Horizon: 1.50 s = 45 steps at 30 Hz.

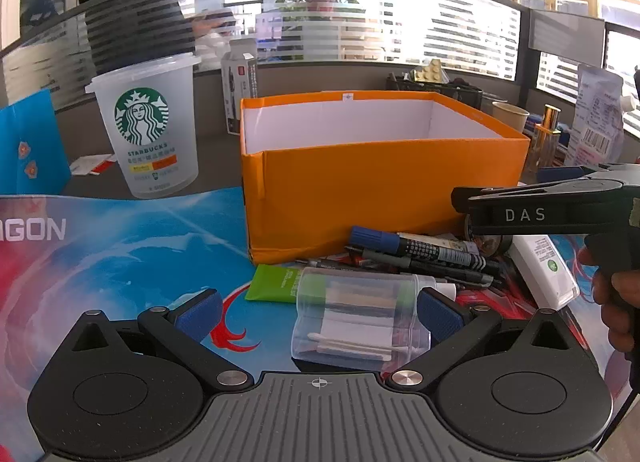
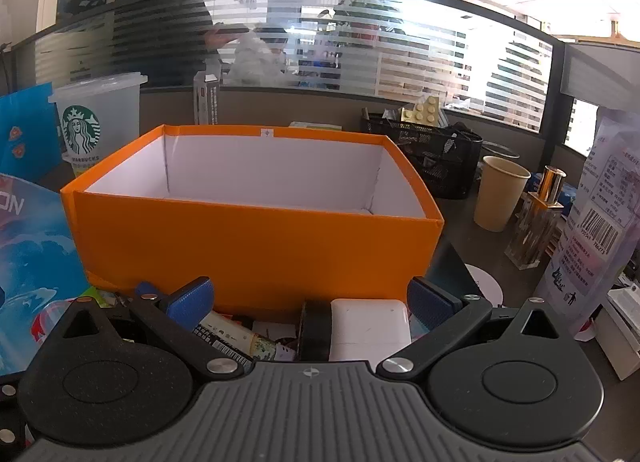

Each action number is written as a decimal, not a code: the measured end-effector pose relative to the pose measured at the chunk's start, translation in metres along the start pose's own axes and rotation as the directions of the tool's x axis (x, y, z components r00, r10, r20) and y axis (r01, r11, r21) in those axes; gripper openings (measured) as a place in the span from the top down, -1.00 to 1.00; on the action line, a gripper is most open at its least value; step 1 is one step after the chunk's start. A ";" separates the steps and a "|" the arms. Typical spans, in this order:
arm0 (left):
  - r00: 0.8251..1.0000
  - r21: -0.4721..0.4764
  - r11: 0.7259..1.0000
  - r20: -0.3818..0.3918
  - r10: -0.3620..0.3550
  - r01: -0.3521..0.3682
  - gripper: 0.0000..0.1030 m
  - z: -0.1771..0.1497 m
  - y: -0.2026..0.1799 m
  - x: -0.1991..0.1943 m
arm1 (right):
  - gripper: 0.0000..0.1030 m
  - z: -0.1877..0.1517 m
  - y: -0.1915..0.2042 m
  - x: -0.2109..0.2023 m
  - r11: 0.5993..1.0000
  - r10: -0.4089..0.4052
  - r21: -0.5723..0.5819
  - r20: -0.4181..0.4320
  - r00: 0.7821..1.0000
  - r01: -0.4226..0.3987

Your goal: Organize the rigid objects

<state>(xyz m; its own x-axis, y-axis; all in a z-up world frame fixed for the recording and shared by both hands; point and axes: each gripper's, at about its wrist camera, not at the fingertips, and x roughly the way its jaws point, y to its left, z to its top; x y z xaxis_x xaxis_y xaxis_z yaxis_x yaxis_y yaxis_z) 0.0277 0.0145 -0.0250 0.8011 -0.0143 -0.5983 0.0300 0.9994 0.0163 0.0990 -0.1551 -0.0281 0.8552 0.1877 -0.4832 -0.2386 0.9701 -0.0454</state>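
An open orange box (image 1: 376, 190) with a white inside stands on the desk; it also shows in the right wrist view (image 2: 256, 238). In front of it lies a pile: a clear plastic swab case (image 1: 360, 318), a green tube (image 1: 276, 282), several markers and pens (image 1: 420, 250), a white case (image 1: 544, 270). My left gripper (image 1: 318, 316) is open, its blue pads on either side of the clear case. My right gripper (image 2: 310, 302) is open above the white case (image 2: 370, 328) and a black tape roll (image 2: 314, 330); its side shows in the left wrist view (image 1: 552, 214).
A Starbucks cup (image 1: 150, 130) stands left of the box on a blue-red mat (image 1: 120, 254). A black mesh organizer (image 2: 432, 158), a paper cup (image 2: 500, 194), a gold-capped glass bottle (image 2: 536, 222) and a printed bag (image 2: 600, 222) stand to the right. A glass partition rises behind.
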 end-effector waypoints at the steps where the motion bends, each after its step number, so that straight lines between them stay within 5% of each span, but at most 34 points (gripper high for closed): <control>1: 1.000 0.001 1.000 0.000 0.000 0.000 -1.00 0.000 -0.002 0.001 | -1.00 0.000 0.000 0.000 1.000 -0.001 -0.001 -0.001 1.000 0.001; 28: 1.000 -0.026 1.000 0.003 -0.014 0.014 -1.00 -0.018 0.002 -0.012 | -1.00 -0.002 0.001 0.004 1.000 -0.008 -0.001 -0.002 1.000 0.008; 45: 0.999 0.053 0.998 0.007 -0.045 0.044 -1.00 -0.023 -0.010 -0.002 | -1.00 -0.016 -0.015 -0.003 1.000 -0.006 -0.002 -0.017 1.000 0.006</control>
<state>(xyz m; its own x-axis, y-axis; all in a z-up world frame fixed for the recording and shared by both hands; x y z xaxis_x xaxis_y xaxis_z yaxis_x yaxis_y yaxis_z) 0.0116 0.0057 -0.0425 0.8032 -0.0593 -0.5927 0.0973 0.9947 0.0323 0.0924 -0.1727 -0.0397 0.8485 0.1792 -0.4979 -0.2345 0.9708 -0.0501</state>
